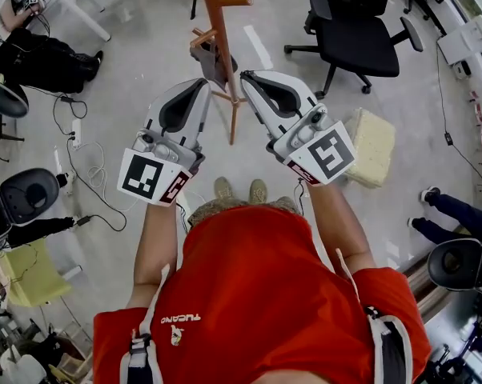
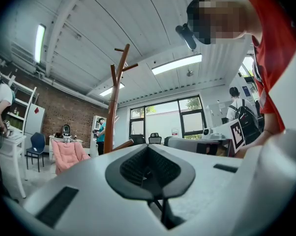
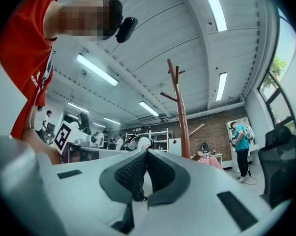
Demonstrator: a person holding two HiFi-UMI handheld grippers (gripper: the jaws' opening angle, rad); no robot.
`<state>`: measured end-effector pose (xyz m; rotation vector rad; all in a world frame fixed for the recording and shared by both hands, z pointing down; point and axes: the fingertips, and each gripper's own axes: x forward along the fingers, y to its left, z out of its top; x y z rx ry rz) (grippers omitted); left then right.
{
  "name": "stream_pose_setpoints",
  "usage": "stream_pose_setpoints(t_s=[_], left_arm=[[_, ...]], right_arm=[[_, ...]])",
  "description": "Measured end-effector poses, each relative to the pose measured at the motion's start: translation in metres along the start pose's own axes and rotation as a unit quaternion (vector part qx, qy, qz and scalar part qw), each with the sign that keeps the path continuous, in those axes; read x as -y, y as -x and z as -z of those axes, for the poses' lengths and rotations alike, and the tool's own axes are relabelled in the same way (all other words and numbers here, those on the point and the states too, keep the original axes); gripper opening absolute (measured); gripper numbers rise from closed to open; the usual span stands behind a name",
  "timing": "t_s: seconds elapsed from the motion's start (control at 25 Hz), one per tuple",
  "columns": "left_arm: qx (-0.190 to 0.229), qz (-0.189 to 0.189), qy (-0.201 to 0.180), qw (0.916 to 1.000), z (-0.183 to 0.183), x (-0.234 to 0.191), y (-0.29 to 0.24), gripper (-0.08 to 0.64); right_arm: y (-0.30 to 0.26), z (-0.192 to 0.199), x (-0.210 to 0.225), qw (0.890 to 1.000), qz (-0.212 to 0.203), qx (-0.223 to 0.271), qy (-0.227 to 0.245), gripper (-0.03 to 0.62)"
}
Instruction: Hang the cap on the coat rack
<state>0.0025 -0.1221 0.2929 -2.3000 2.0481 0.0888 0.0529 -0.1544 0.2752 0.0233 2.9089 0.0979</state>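
The brown wooden coat rack (image 1: 217, 22) stands on the floor in front of me, its pole and upper pegs also in the left gripper view (image 2: 113, 107) and the right gripper view (image 3: 180, 107). A dark grey thing that looks like the cap (image 1: 213, 58) hangs by a lower peg, just beyond both gripper tips. My left gripper (image 1: 202, 82) points at it from the left, jaws shut and empty (image 2: 148, 149). My right gripper (image 1: 245, 77) points in from the right, its pads together with nothing between them (image 3: 147, 154). Neither gripper view shows the cap.
A black office chair (image 1: 353, 22) stands at the back right and a yellow foam block (image 1: 371, 146) lies on the floor right of the rack. Cables (image 1: 89, 174) run over the floor at the left. People sit at the left; someone's legs (image 1: 449, 210) show at the right.
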Motion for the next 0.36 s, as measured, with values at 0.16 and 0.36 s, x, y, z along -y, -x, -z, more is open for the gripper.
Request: stream_pose_setpoints(t_s=[0.16,0.36], left_arm=[[-0.001,0.004,0.004,1.0000,0.0015,-0.0018,0.0012,0.008],[0.002,0.011,0.007,0.9999,0.0037,-0.0048,0.0048,0.008]], right_arm=[[-0.0010,0.0002,-0.0019,1.000,0.000,-0.003,0.003,0.023],[-0.0051,0.0039,-0.0057,1.000,0.003,-0.005,0.006,0.023]])
